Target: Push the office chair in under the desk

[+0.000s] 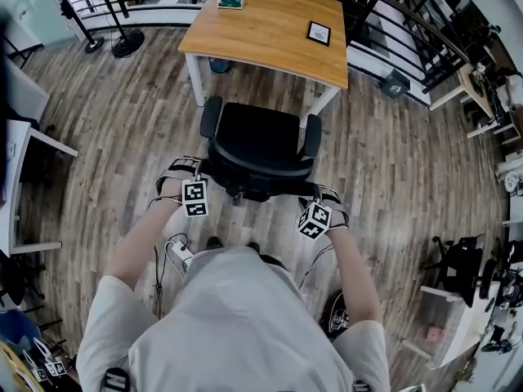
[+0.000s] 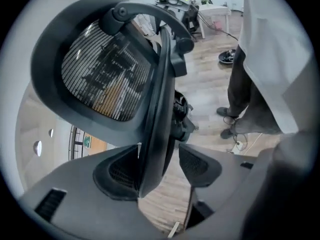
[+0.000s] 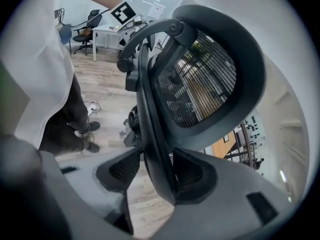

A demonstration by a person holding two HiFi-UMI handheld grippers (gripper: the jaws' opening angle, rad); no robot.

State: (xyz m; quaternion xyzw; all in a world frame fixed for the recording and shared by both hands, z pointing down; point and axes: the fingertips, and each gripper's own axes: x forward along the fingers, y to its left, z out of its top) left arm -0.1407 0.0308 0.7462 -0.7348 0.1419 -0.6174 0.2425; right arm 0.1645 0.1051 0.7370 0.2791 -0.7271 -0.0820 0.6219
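- Head view: we see the office chair [image 1: 257,145] on the plank floor [image 1: 392,162]. It stands just before the near edge of the desk [image 1: 270,23], with its seat toward the desk and not under it. Its backrest [image 1: 261,176] is on the person's side.
- Same view: the left gripper [image 1: 186,178] and right gripper [image 1: 320,202] sit at the two sides of the backrest. We cannot read the jaws from here.
- Left gripper view: the left gripper [image 2: 157,166] stands wide open. The dark rim of the backrest [image 2: 107,76] runs between the pads, nearer one pad than the other, and nothing is clamped.
- Right gripper view: the right gripper [image 3: 152,171] is likewise spread wide. The backrest [image 3: 200,84] rim lies between its pads with a clear gap on one side, so there is no grip.
- Only the gripper views show the person's shoes [image 2: 231,132] behind the chair.
- Only the head view shows the whole desk top, which bears a small green object [image 1: 230,2] and a black-framed card [image 1: 319,33].
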